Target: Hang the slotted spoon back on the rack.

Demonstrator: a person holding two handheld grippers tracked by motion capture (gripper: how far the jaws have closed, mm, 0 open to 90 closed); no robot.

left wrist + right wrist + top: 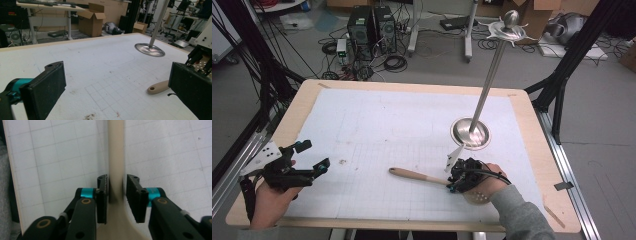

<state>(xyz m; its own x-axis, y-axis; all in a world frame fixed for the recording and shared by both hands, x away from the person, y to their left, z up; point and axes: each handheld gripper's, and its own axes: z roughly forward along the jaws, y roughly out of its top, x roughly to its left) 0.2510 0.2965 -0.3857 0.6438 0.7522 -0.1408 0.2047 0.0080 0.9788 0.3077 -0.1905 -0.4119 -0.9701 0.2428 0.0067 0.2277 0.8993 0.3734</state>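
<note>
Right claw point(117, 195) straddles spatula handle point(116, 152); metal stand point(470, 132) just beyond.

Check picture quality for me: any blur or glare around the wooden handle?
Right gripper view: the wooden handle blurs toward the top, jaws sharp. High view: soft overall, glare on the metal stand's base. Left gripper view: handle end readable, base shines.

a pale slotted spatula point(419, 176) with a wooden handle lies flat on the white gridded mat; handle end pointing left
</note>
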